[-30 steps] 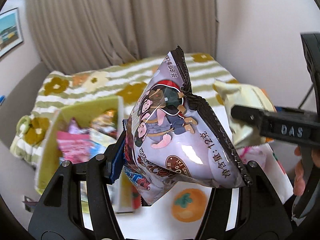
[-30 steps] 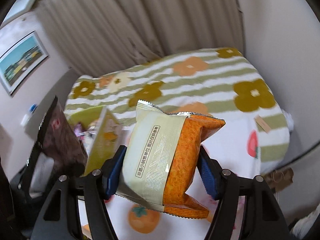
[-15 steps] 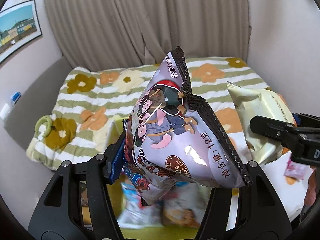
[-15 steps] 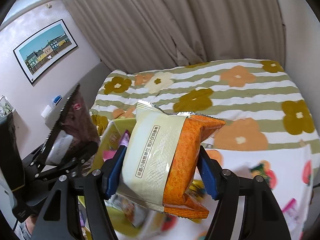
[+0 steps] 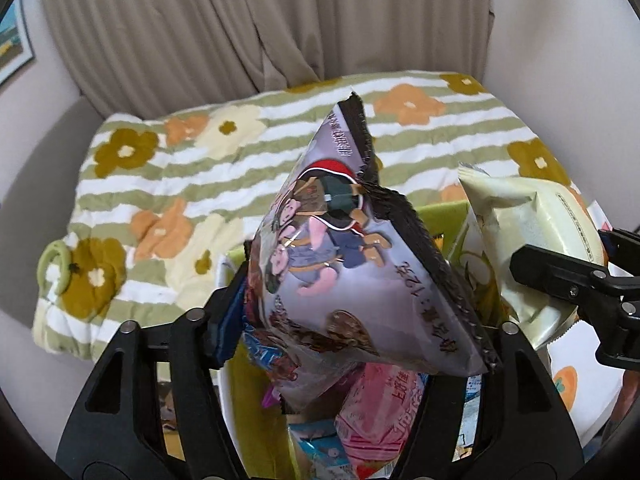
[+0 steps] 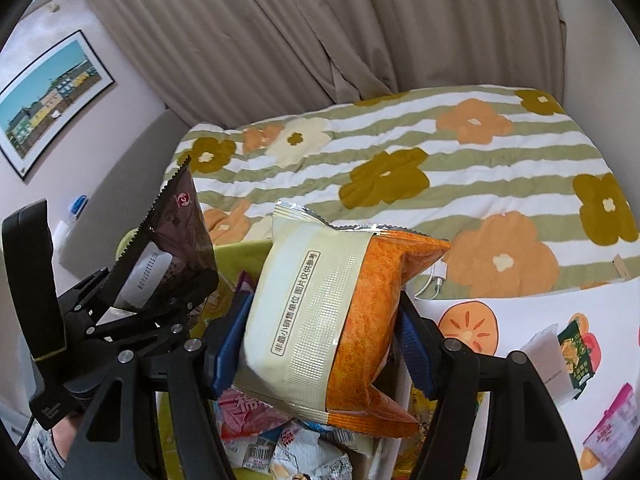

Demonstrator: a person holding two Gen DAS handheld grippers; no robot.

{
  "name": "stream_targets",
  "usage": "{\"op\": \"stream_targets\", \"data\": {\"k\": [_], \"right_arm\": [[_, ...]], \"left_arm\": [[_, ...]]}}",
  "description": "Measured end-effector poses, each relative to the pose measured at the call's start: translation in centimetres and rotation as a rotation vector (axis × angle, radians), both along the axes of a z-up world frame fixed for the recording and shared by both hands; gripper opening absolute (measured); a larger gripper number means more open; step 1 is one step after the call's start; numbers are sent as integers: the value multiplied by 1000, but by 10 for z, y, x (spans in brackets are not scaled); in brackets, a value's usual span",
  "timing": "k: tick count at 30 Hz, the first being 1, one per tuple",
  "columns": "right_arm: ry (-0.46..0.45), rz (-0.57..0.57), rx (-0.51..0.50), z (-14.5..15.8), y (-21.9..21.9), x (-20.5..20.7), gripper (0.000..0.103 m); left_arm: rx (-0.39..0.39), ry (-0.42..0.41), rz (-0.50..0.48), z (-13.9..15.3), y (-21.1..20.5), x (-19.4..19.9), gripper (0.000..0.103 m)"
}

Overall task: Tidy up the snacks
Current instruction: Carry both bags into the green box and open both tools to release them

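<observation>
My left gripper (image 5: 360, 316) holds a puffy purple snack bag (image 5: 360, 272) with cartoon figures. Its jaws are opening, but the bag still sits pinched between the pads and has not dropped. My right gripper (image 6: 322, 336) is shut on a cream and orange snack bag (image 6: 304, 300). Both bags hang side by side over a yellow-green box (image 5: 444, 212) with several snack packs in it, among them a pink pack (image 5: 384, 412). In the right wrist view, the left gripper (image 6: 160, 292) and its bag's dark back (image 6: 172, 248) show at the left.
The box stands on a white cloth with orange fruit prints (image 6: 468, 324). Loose snack packs (image 6: 572, 356) lie on that cloth to the right. Behind is a bed with a striped flower blanket (image 6: 400, 160), a white cable (image 6: 432, 280) at its edge, then curtains.
Both grippers have travelled with their bags from beside the box to above it. The box and its packs now show below both bags.
</observation>
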State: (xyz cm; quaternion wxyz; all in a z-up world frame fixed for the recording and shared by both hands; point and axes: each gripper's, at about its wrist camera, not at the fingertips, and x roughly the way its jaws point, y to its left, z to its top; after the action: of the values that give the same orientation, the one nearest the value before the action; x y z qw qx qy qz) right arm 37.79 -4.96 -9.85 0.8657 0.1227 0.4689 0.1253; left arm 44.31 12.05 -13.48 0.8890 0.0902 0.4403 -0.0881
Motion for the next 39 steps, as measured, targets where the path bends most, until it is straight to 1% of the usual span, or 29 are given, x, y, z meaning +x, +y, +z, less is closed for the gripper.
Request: {"op": "stream_targets", "data": {"k": [1,2,3,4,8,11,16,19,25,30,32,37,39], "right_arm": [[4,-7,-4,-1,1,1,64],[8,-13,-9,-2,2,2,64],[12,-18,-13,-4,3,4,64],[17,-23,-23,-5,3,4,64],[33,-25,-31,-9,2,4,64],[34,-16,-36,-10,-1,3,64],[19,20,-51,-1,-2,-5,64],[-1,45,-81,5,1,-12,64],[-38,136,-143,7,16,-35,64],[-55,218,-197,-1,35,-59,64],[-51,236,-185,-4,40,-66,64],[-38,267,-139,-16,52,-76,64],[-32,272,-126,-21,56,-76,68]], "left_arm": [[11,-4,-6,-2,0,1,74],[28,-9,-12,-3,-1,1,89],[38,-19,-16,-3,-2,0,97],[37,-29,-19,-3,-3,-1,98],[11,-32,-16,2,-2,-6,98],[6,-37,-1,7,-2,-13,98],[3,-36,31,14,1,-30,98],[-1,-35,49,17,3,-40,98],[-20,-22,94,19,14,-60,98],[-55,8,175,11,36,-80,98],[-65,22,209,6,46,-90,98],[-51,35,250,-2,64,-108,98],[-59,37,257,-2,69,-113,98]]}}
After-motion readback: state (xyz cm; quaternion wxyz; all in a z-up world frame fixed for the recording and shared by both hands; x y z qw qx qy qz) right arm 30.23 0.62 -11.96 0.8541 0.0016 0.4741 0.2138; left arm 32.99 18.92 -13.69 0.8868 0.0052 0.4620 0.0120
